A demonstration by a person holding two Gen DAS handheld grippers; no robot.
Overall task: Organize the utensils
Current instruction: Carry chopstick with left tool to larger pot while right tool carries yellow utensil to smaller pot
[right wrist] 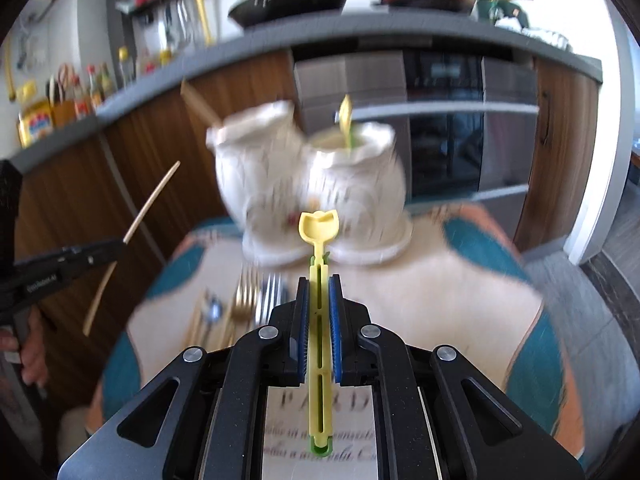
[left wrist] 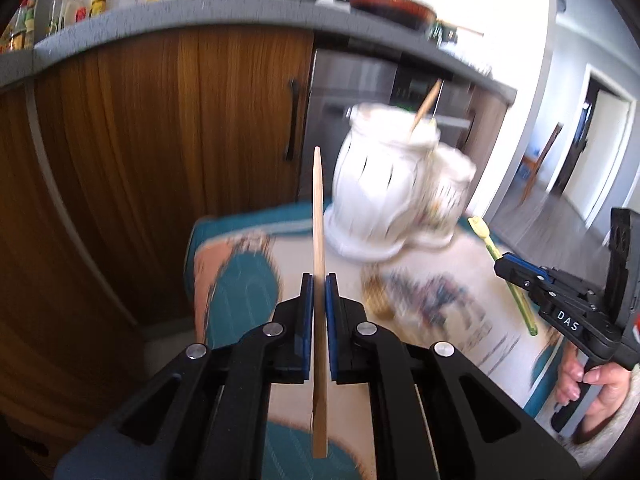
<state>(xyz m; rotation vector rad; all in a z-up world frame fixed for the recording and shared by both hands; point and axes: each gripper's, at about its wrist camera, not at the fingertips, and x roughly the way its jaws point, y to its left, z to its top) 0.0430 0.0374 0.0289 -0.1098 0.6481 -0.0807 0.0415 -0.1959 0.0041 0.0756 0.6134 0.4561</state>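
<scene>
My left gripper (left wrist: 319, 280) is shut on a wooden chopstick (left wrist: 318, 216) that points up toward a white double ceramic utensil holder (left wrist: 384, 184). My right gripper (right wrist: 319, 284) is shut on a yellow plastic stick with a tulip-shaped tip (right wrist: 319, 229), held in front of the holder (right wrist: 308, 176). The holder has a wooden chopstick (right wrist: 198, 106) in its left pot and a yellow stick (right wrist: 346, 120) in its right pot. Several forks and spoons (right wrist: 240, 300) lie on the table in front of the holder. The right gripper (left wrist: 500, 268) with its yellow stick also shows in the left wrist view.
The table has a patterned teal, beige and orange cloth (right wrist: 460, 280). Behind it stand wooden cabinets (left wrist: 160, 140), an oven (right wrist: 444, 128) and a grey counter (right wrist: 400, 28) with pans and bottles. The left gripper (right wrist: 116, 246) with its chopstick shows at the left of the right wrist view.
</scene>
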